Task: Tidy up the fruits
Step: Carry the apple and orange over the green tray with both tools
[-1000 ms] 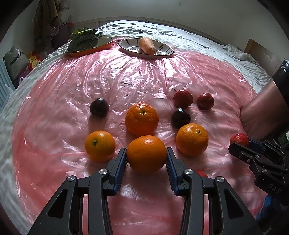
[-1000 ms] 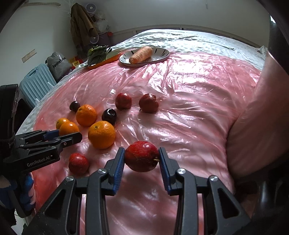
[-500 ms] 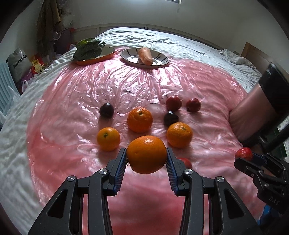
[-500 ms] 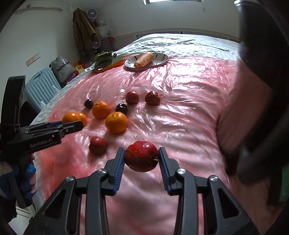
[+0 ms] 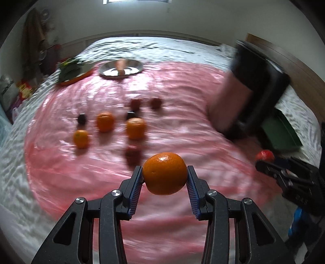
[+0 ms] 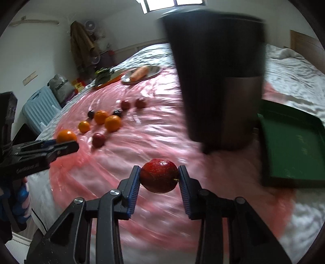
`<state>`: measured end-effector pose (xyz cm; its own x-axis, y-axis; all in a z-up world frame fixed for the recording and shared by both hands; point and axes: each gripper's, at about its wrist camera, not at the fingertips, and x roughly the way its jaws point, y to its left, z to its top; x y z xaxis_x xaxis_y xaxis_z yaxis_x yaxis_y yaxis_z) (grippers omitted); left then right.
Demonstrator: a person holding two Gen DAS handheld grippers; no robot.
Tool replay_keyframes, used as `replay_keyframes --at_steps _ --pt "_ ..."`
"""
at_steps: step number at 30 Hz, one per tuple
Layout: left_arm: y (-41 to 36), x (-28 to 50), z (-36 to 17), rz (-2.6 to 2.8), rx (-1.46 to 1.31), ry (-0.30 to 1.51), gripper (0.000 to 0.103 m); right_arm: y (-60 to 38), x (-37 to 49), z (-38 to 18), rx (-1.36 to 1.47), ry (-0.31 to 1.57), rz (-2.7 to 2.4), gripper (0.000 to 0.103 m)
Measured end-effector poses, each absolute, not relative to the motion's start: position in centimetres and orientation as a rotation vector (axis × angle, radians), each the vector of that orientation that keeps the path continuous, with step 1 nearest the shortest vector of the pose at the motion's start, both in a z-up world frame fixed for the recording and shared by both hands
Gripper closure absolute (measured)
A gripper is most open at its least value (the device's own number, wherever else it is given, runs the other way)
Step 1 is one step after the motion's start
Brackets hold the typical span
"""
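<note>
left claw (image 5: 165, 178) clamped on an orange (image 5: 164, 176), right claw (image 6: 159, 176) on a red apple (image 6: 159, 175), both above the bed (image 6: 294, 81). green tray (image 6: 292, 146) empty; eight fruits left on the pink sheet (image 6: 152, 138).

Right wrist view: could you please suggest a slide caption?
Right gripper holds a round red apple above the pink plastic sheet, a dark green tray at right.

White walls (image 6: 46, 50), window (image 6: 174, 3), bed (image 6: 294, 77), blue suitcase (image 6: 40, 107).
</note>
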<state>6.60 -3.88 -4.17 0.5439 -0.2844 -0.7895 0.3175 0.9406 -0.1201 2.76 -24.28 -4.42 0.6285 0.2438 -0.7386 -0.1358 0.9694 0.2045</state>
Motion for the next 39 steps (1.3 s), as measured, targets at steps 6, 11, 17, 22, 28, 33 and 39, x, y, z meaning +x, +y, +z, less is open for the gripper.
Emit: replay_keyframes --at_steps 6,11,17,22,28,33,39 --pt "-10.9 4.1 -3.1 -0.497 0.076 0.935 0.066 -31.3 0.9 -3.3 0.156 0.824 0.113 0.041" --pt "-17.8 3.1 -1.9 -0.619 0.110 0.930 0.066 -38.4 0.6 -2.3 0.184 0.776 0.017 0.041" --pt "-26.2 3.5 -1.2 -0.735 0.158 0.923 0.066 -46.0 1.8 -2.5 0.203 0.753 -0.086 0.041" --pt "-32.9 4.8 -1.8 -0.781 0.215 0.926 0.066 -51.2 3.8 -3.5 0.198 0.752 -0.148 0.041" --pt "-38.8 8.1 -4.0 -0.773 0.273 0.948 0.066 -55.2 6.1 -6.4 0.202 0.781 -0.199 0.041" --pt "-41.2 10.2 -6.2 -0.750 0.286 0.972 0.066 -56.8 6.6 -8.2 0.212 0.799 -0.220 0.041" --pt "-42.3 11.7 -8.3 -0.723 0.296 0.989 0.066 -57.5 7.2 -9.1 0.201 0.806 -0.230 0.041"
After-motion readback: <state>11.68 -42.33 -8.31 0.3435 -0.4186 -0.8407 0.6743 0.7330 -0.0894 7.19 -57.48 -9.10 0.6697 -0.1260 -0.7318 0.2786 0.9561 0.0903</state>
